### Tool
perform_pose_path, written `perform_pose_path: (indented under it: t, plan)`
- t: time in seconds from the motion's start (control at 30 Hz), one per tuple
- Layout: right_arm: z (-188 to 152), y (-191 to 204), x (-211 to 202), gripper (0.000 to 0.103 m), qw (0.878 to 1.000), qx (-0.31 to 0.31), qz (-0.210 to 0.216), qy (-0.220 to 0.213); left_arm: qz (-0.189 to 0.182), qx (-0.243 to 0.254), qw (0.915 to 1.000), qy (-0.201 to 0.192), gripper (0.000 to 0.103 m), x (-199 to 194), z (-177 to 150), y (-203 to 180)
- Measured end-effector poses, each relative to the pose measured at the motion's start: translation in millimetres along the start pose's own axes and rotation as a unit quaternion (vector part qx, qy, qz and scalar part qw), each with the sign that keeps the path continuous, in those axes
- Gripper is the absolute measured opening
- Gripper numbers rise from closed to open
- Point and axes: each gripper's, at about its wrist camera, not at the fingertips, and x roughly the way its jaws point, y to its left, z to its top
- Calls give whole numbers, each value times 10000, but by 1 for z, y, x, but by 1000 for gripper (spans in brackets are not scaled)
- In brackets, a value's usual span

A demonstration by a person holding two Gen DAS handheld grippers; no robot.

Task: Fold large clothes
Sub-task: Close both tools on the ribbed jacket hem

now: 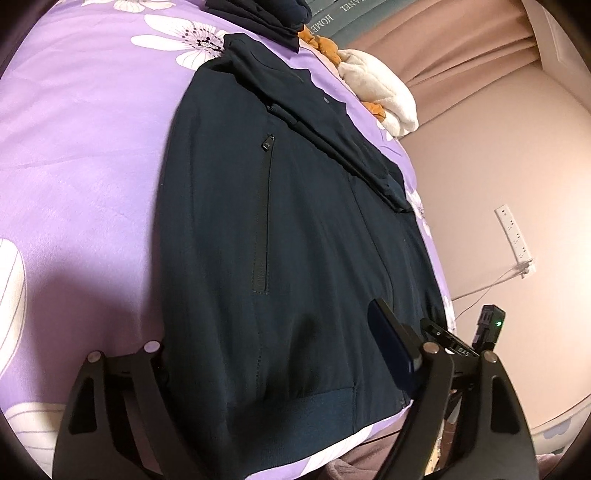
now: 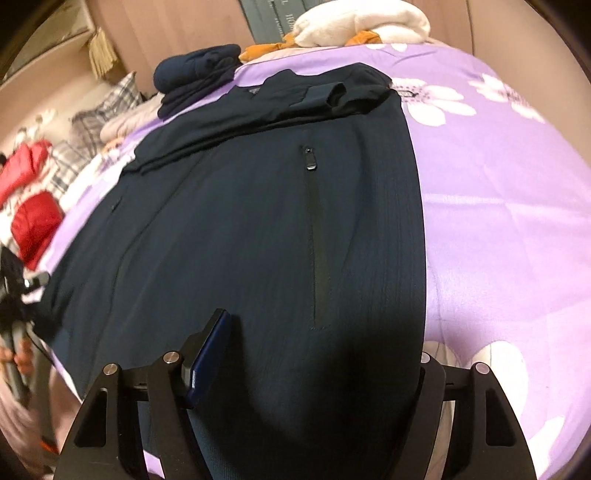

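It was a bedroom in a home. A bed (image 2: pixel 498 184) took up most of both views, spread with a purple cover printed with large white flowers. Folded dark clothes (image 2: pixel 199 74) and a cream fleece (image 2: pixel 365 22) lay piled at its far end, and a checked pillow (image 2: pixel 107 107) and red bedding (image 2: pixel 33 206) sat to one side. A white power strip (image 1: pixel 515 236) hung on the pink wall (image 1: pixel 480 147).

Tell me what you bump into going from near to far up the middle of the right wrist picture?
Right tool → dark jacket's body → pocket zipper pull → sleeve folded across the chest → purple flowered blanket → orange cloth and white fluffy blanket at the far edge.
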Motion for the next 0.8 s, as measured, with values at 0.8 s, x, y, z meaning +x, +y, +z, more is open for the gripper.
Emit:
perform_pose_path:
  t: [0.8]
  plan:
    - [-15,-51,-22,74,9870,969,1283,-12,25,191,9997,139,83,4,-7,-6]
